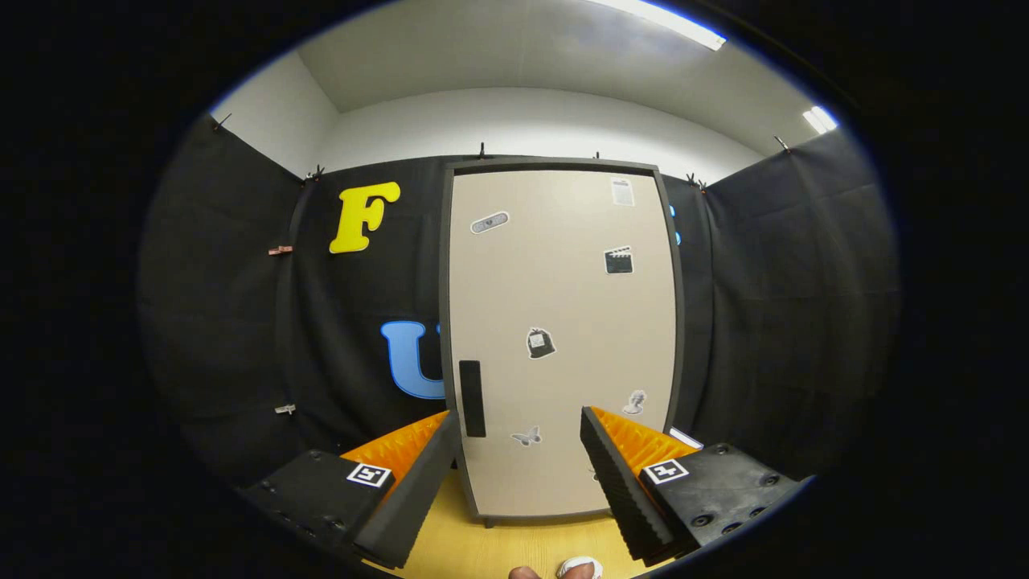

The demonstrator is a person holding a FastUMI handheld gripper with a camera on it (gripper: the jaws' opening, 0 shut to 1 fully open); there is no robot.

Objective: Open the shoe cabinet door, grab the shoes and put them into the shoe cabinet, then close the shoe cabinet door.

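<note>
Gripper [521,474] fingers spread, empty, facing tall beige shoe cabinet door [563,338], shut. Risk: narrow black vertical handle [472,398] sits off-centre; fingers may slip or miss.

No legible text on the cabinet door [563,338]: its stickers [618,260] are pictorial or too small to read. Each finger [402,490] of the gripper [518,482], spread apart, bears a square fiducial marker [369,474], not readable as text.
</note>
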